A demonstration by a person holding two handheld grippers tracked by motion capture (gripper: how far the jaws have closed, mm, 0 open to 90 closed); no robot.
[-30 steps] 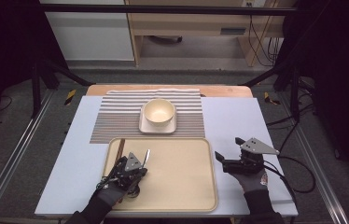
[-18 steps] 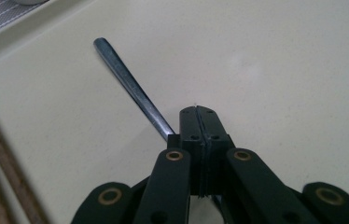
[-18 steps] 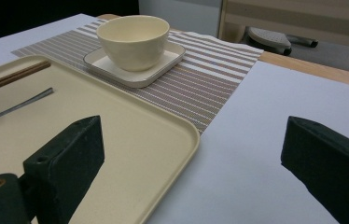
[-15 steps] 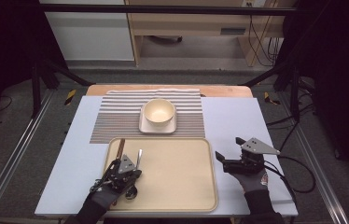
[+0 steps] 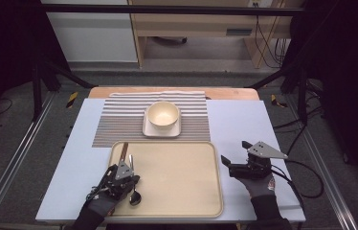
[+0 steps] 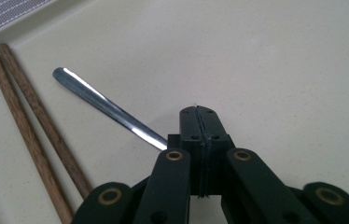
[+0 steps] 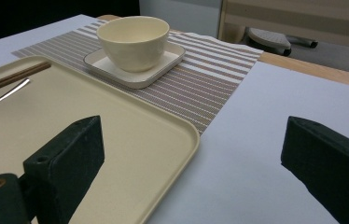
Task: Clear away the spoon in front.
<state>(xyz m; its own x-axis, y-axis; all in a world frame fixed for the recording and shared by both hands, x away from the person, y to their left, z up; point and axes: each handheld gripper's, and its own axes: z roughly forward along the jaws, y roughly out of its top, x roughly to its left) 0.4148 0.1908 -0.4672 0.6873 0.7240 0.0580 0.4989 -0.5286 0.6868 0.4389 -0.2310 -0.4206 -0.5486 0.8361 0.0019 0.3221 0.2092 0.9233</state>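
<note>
A smooth, cream plastic tray [image 5: 182, 182] with rounded corners and a low raised rim lies at the near edge of the table [image 5: 72, 167], whose top is a pale blue-grey matte sheet over a wooden board that shows along the far edge. On the tray's left side lie one polished metal spoon [image 6: 105, 108], slim-handled and mirror-bright, and two round dark-wood chopsticks [image 6: 32, 126] side by side, just beside the spoon, along the tray's left rim. In the high view the spoon's bowl [image 5: 135, 197] rests near the tray's near left corner.

The left gripper [image 6: 199, 114] sits low over the tray, its black jaws pressed together with nothing between them; the spoon's handle runs out from under their left side. The right gripper [image 5: 237, 158], topped by a grey three-cornered plate, is held in a gloved hand over the bare table just right of the tray, its jaws spread wide and empty.

Beyond the tray's far edge lies one woven placemat [image 5: 119, 124] with fine brown and white stripes. On it stands one square cream saucer [image 5: 148, 130] with rounded corners, carrying one round, glossy cream bowl [image 5: 162, 114].

Around the table are grey carpet, black frame legs, a pale wooden bench behind and cables at the right
</note>
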